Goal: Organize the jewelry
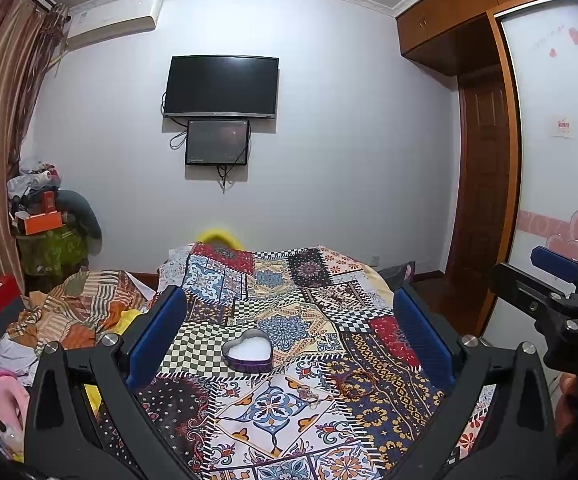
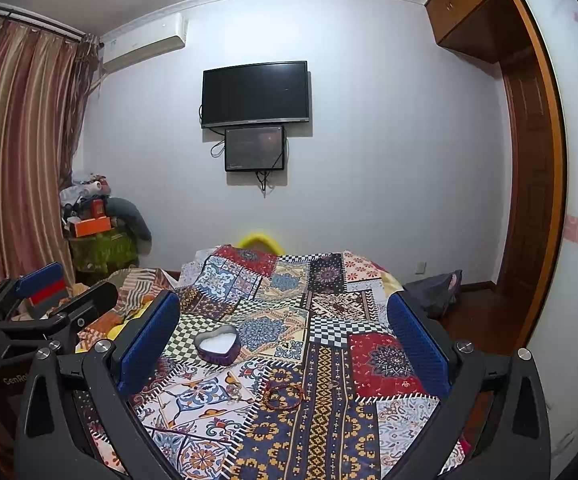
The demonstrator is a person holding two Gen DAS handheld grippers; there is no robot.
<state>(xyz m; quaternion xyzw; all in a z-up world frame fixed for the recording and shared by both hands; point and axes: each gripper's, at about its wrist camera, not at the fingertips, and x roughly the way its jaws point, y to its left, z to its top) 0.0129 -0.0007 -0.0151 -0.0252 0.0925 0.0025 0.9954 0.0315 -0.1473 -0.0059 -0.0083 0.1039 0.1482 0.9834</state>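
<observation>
A heart-shaped purple box (image 1: 247,351) with a white lining sits open on the patchwork bedspread (image 1: 289,420); it also shows in the right wrist view (image 2: 217,344). A red beaded bracelet (image 2: 284,397) lies nearer than the box, also in the left wrist view (image 1: 352,384). A small metal trinket (image 1: 307,394) lies beside it, left of the bracelet (image 2: 235,394). My left gripper (image 1: 289,332) is open and empty above the bedspread. My right gripper (image 2: 283,328) is open and empty too, to the right of the left one.
The bed's far edge meets a white wall with a TV (image 1: 221,86). Piled clothes and boxes (image 1: 69,312) lie left of the bed. A wooden wardrobe and door (image 2: 529,200) stand at the right. The right gripper shows in the left view (image 1: 561,292).
</observation>
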